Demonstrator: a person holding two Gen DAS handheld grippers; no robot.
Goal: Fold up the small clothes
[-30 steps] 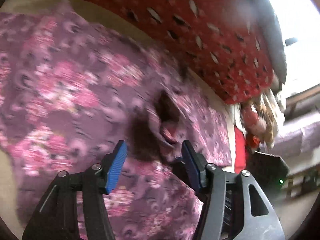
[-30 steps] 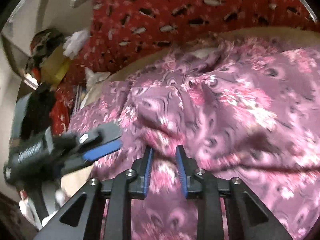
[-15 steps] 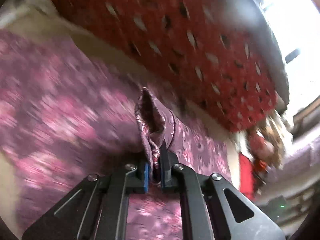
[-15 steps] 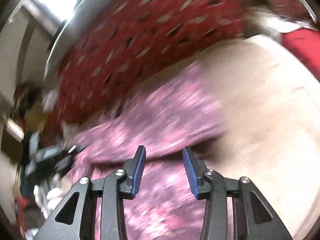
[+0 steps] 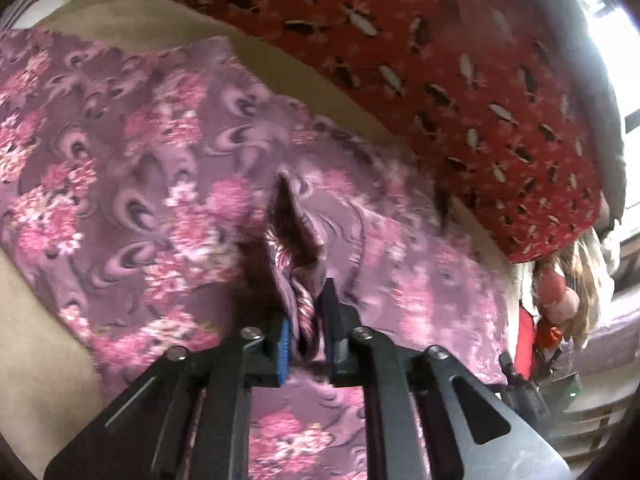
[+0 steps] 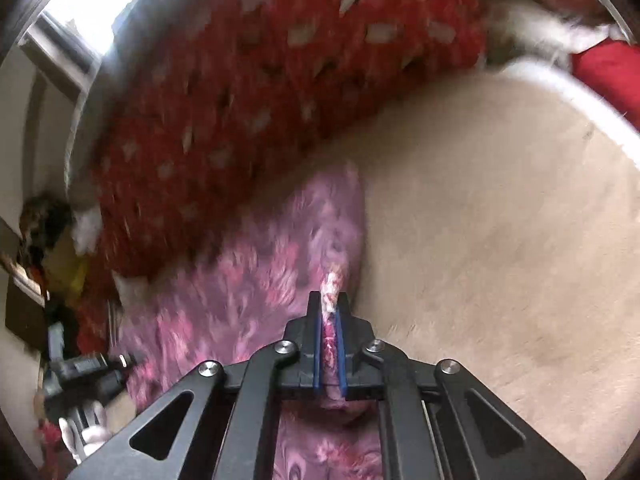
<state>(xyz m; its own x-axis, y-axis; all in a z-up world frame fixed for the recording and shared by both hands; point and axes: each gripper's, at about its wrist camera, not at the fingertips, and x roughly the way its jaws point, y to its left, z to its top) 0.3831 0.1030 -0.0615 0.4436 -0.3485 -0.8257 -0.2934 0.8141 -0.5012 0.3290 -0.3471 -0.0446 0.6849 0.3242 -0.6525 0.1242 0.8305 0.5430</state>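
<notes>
Right gripper [image 6: 329, 344] just clamped the purple floral garment [image 5: 168, 184] edge; left gripper [image 5: 306, 332] pinches a ridge, fingers easing apart. Fold lift ready.

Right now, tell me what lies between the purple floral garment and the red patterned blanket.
A bare strip of beige bed sheet separates the purple floral garment from the red patterned blanket; the left wrist view shows it best.

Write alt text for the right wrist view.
The right gripper is shut on a pinched edge of the purple floral garment, which lies on a beige surface. A red patterned cloth fills the blurred background.
</notes>
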